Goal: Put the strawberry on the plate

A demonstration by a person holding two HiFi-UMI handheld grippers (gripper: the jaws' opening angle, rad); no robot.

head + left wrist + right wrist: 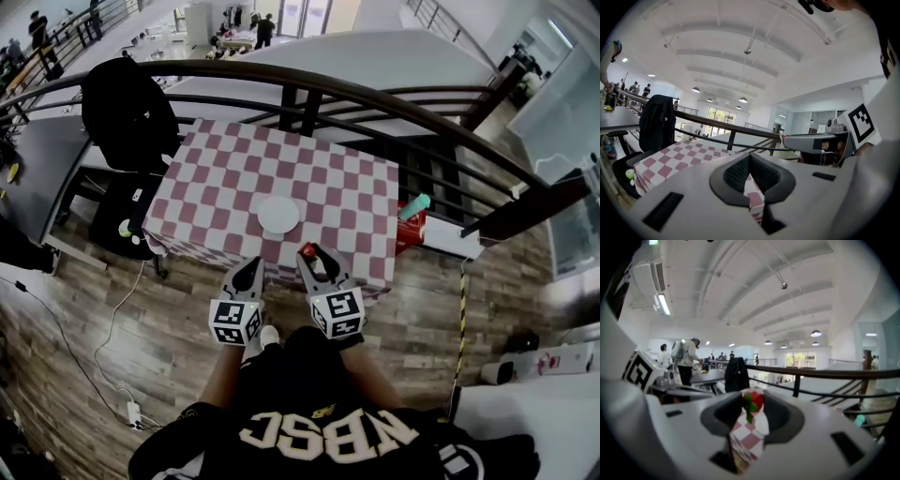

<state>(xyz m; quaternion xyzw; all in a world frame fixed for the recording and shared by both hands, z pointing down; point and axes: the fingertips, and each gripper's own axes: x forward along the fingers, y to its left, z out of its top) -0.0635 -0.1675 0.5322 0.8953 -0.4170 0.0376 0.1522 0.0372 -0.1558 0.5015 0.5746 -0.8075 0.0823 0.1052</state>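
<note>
A white plate (pixel 278 215) lies near the middle of the table with the red-and-white checked cloth (pixel 328 187). My right gripper (pixel 316 257) hovers over the table's near edge, shut on a red strawberry (pixel 307 250) with green leaves. In the right gripper view the strawberry (pixel 753 401) sits pinched at the tips of the right gripper (pixel 753 404), with the cloth (pixel 749 439) below. My left gripper (pixel 253 266) is beside it at the near edge, shut and holding nothing. In the left gripper view only the checked cloth (pixel 753 199) shows through the narrow slit of the left gripper (pixel 750 159).
A black chair with a dark jacket (pixel 127 108) stands at the table's left. A dark curved railing (pixel 309 80) runs behind the table. A red box with a teal bottle (pixel 412 217) sits on the floor at the right. Cables (pixel 112 328) trail over the wooden floor.
</note>
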